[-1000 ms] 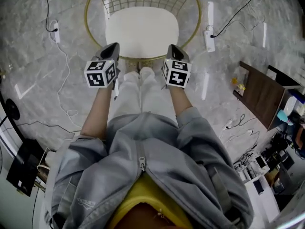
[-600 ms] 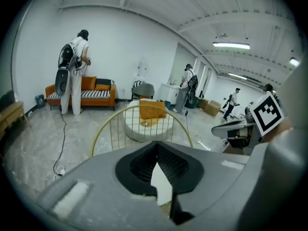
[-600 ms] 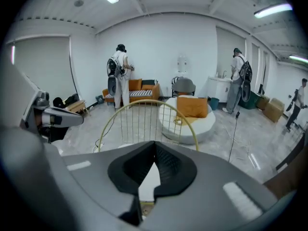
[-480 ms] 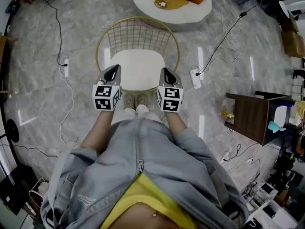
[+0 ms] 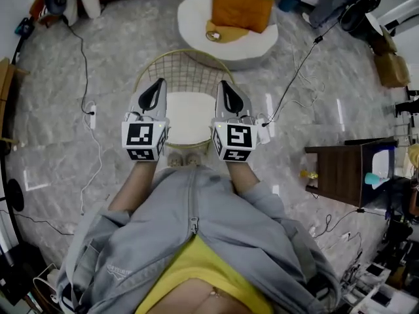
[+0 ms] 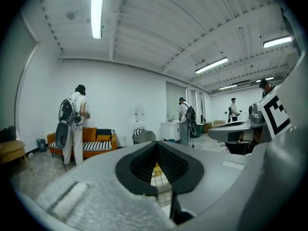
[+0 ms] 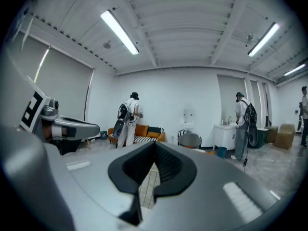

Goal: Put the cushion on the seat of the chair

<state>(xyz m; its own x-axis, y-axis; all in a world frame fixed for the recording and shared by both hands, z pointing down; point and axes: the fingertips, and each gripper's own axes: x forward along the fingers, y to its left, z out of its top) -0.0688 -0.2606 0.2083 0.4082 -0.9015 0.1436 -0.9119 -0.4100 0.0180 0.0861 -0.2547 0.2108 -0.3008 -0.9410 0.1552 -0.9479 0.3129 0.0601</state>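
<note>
Grey marbled floor (image 5: 59, 156) runs under everything, with a white power strip (image 5: 91, 115) lying at the far left. Next comes the left tool (image 5: 157, 85), held out over the left rim of the chair (image 5: 186, 70). Its jaws are pressed together with nothing between them, and only the chair's wire grid shows past them. That chair, with its gold wire back and pale seat (image 5: 188, 116), stands straight ahead of the person in the grey jacket (image 5: 196, 234). The right tool (image 5: 222, 85) hangs over the chair's right rim, its jaws likewise closed on nothing. Beyond the chair, a round white pouf (image 5: 193, 18) carries the orange cushion (image 5: 241, 8). It lies across the pouf's top beside a smaller yellowish item I can't identify, well apart from both tools and not yet on the seat. Further right stands a dark wooden side table (image 5: 337, 172). By the far wall, other people (image 6: 74, 124) stand near an orange sofa (image 6: 96, 141).
</note>
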